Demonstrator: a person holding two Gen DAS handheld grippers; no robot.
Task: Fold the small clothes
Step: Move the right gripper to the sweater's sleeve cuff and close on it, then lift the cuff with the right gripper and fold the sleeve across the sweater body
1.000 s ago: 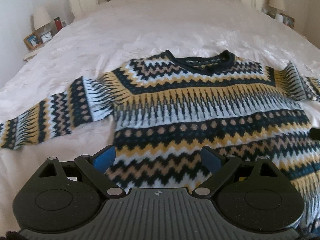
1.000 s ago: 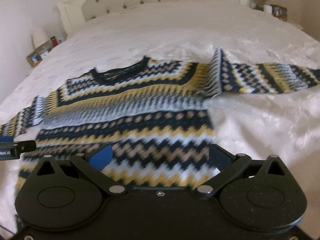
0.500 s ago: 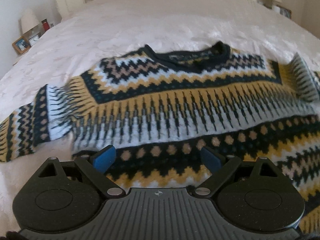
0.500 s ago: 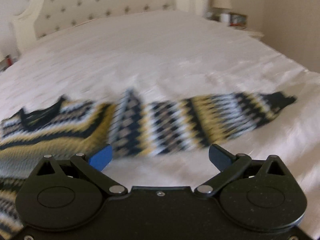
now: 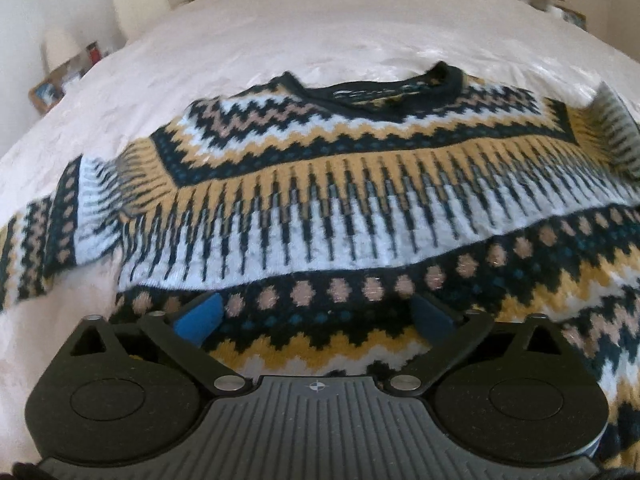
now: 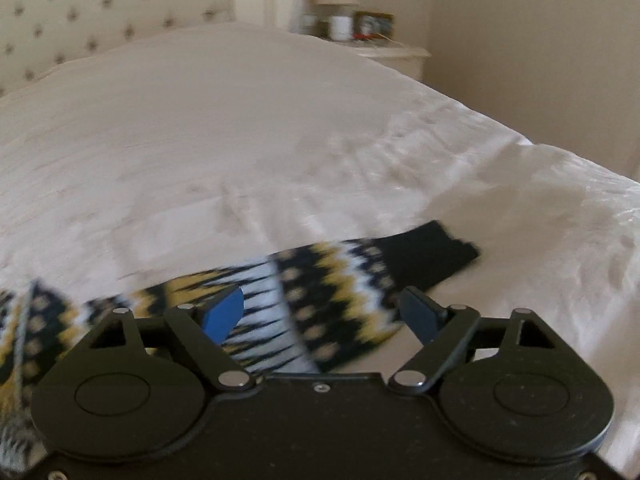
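Observation:
A patterned knit sweater (image 5: 340, 208) in navy, yellow, white and tan lies flat, front up, on the white bed (image 5: 280, 48), its neckline at the far side. My left gripper (image 5: 316, 316) is open and empty, low over the sweater's chest area. My right gripper (image 6: 324, 312) is open and empty, just above the sweater's right sleeve (image 6: 320, 288), near its dark cuff (image 6: 436, 256). The sleeve lies stretched out to the right on the bed (image 6: 240, 140). The right wrist view is blurred.
A tufted headboard (image 6: 80, 12) stands at the far end of the bed. A bedside table with a lamp and small items (image 6: 360, 28) is at the far right; another with a lamp and frames (image 5: 60, 72) is at the far left.
My left gripper has moved forward up the sweater's body toward the chest. My right gripper has swung right, from over the hem to the right sleeve near its cuff. Both stayed open.

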